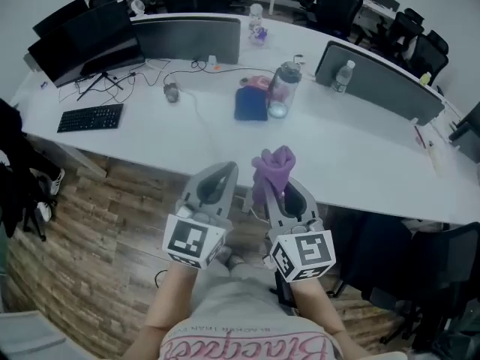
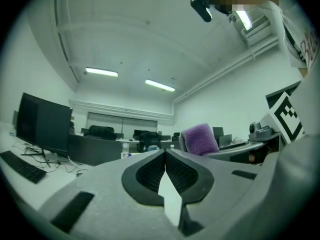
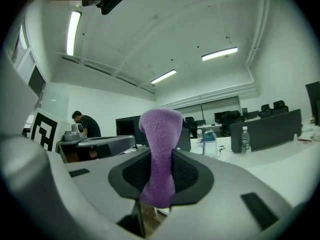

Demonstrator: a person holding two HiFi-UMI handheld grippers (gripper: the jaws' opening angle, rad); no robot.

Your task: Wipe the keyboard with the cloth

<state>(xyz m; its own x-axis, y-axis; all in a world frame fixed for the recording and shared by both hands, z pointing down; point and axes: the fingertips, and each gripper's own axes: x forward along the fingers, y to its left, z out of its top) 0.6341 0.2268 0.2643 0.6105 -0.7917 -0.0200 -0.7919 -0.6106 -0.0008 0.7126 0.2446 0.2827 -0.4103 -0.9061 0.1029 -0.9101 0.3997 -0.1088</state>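
A black keyboard [image 1: 91,118] lies on the white desk [image 1: 187,145] at the far left, in front of a dark monitor [image 1: 86,40]. My right gripper [image 1: 274,180] is shut on a purple cloth [image 1: 273,169], which sticks up from between its jaws [image 3: 159,156]. My left gripper [image 1: 222,172] is shut with nothing in it, its jaws pressed together [image 2: 165,165]. Both grippers are held side by side over the wooden floor, short of the desk's near edge and well right of the keyboard. The keyboard shows low at the left in the left gripper view [image 2: 22,167].
On the desk stand a clear water bottle [image 1: 284,88], a dark blue pouch [image 1: 251,103], a small plastic bottle [image 1: 343,75] and grey divider screens [image 1: 373,81]. Cables trail near the monitor stand. Office chairs [image 1: 330,6] line the far side. A person [image 3: 87,125] stands in the background.
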